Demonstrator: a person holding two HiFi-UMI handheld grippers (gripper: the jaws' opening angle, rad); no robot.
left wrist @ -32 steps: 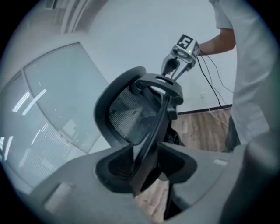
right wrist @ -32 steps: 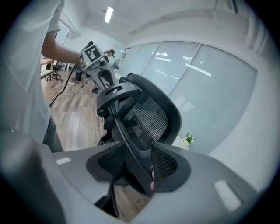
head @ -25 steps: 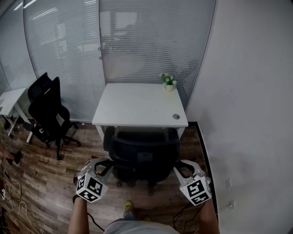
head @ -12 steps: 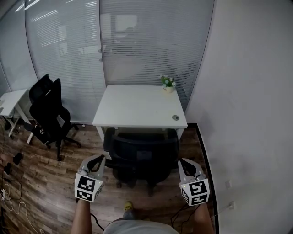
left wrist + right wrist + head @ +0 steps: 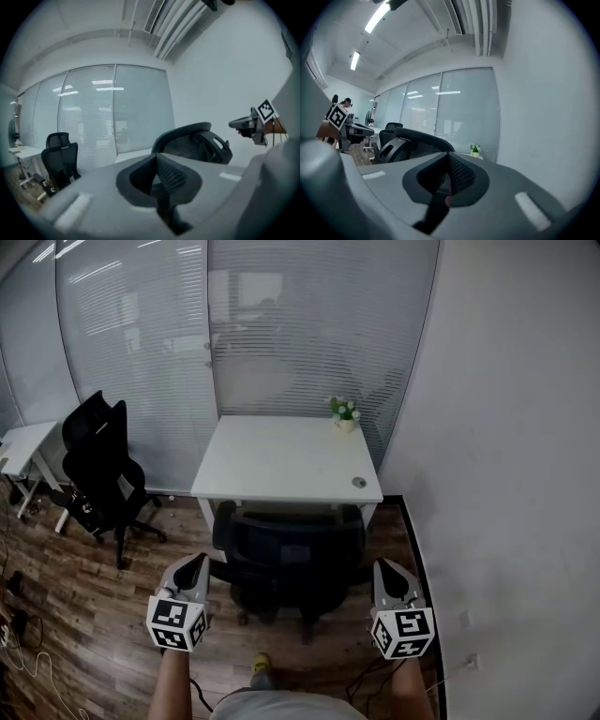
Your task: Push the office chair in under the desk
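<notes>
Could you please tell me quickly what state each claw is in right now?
Left claw: shut, just closed, holding nothing.
Right claw: shut, just closed, holding nothing.

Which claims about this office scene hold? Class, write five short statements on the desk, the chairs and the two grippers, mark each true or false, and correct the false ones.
1. A potted plant stands on the white desk. True.
2. The left gripper clamps the office chair by its back. False: its jaws have just closed on nothing, beside the chair.
3. A second black chair stands at the left. True.
4. The right gripper is wide open. False: its jaws are together and empty.
5. The office chair lies tipped over. False: it stands upright at the desk.
</notes>
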